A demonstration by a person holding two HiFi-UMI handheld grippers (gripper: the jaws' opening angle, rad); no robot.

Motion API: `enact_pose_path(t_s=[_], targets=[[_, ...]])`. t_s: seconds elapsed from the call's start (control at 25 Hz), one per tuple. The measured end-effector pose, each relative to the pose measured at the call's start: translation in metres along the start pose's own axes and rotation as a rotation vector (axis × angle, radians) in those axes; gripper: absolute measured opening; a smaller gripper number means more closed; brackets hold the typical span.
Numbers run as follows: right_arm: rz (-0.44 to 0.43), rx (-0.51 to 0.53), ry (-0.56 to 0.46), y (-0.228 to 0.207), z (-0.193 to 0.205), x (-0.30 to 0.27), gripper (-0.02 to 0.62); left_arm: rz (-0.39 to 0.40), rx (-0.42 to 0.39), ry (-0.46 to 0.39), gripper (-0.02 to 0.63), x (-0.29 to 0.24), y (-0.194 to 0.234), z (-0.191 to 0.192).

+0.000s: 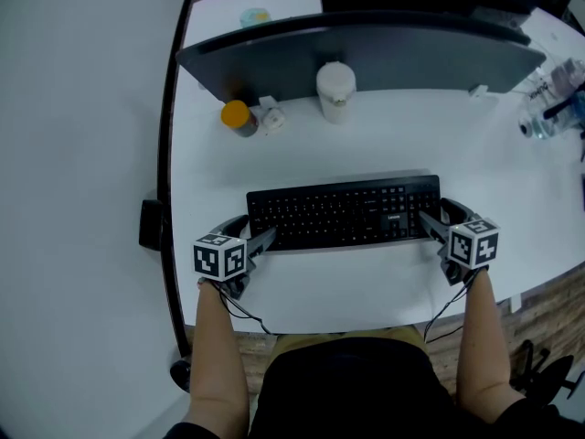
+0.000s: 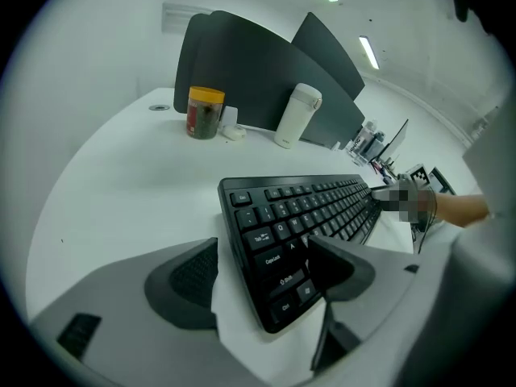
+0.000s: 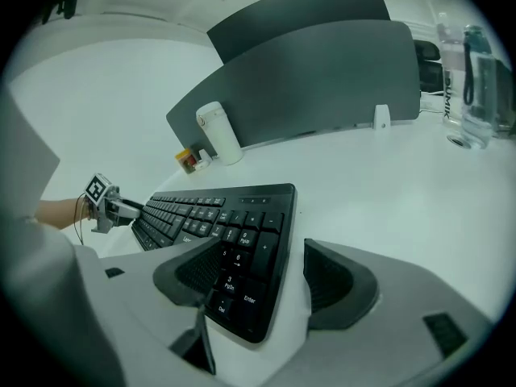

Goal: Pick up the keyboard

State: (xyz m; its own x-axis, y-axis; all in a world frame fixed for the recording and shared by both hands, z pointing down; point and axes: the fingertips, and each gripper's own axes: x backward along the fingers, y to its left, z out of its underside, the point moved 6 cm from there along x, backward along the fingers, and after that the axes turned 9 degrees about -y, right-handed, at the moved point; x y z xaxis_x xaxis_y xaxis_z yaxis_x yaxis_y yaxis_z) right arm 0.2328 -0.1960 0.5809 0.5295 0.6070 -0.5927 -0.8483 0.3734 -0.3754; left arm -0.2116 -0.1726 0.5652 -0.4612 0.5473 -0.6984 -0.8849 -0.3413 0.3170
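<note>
The black keyboard (image 1: 343, 211) lies flat on the white desk (image 1: 366, 144) right in front of me, its long axis running left to right, and I have a gripper at each short end. The left gripper (image 1: 259, 230) straddles the Ctrl-and-Shift end, and the right gripper (image 1: 435, 216) straddles the number-pad end, so neither is the nearer one. Both sets of fingers stand apart. In the left gripper view, one finger (image 2: 181, 276) sits beyond the keyboard's far edge with a strip of desk between, and the other rides over the keys. The right gripper view shows the same, with its outer finger (image 3: 339, 285) off the far edge.

By my reading, the next move is a squeeze across the keyboard's depth at both ends and then an even lift (uneven hands would tip it).

The legible key legends are Tab, CapsLock, Shift and Ctrl on the left, and Enter, PgDn and Del on the right. A small white logo above the arrow keys is too small to read.
</note>
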Motion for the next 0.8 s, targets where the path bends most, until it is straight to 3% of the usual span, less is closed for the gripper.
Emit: enact_pose_path(t_s=[0.64,0.72,0.8], targets=[[-0.032,0.010,0.036,0.001,-0.001,-0.001,0.288,-0.032,-0.019,0.041,0.353,0.003,-0.006,0.007],[-0.042,0.000,0.050,0.003,-0.001,-0.003,0.285,-0.032,-0.031,0.054,0.305,-0.001,-0.011,0.005],[-0.045,-0.007,0.050,0.003,-0.001,-0.003,0.284,-0.032,-0.024,0.051,0.302,-0.002,-0.012,0.005]])
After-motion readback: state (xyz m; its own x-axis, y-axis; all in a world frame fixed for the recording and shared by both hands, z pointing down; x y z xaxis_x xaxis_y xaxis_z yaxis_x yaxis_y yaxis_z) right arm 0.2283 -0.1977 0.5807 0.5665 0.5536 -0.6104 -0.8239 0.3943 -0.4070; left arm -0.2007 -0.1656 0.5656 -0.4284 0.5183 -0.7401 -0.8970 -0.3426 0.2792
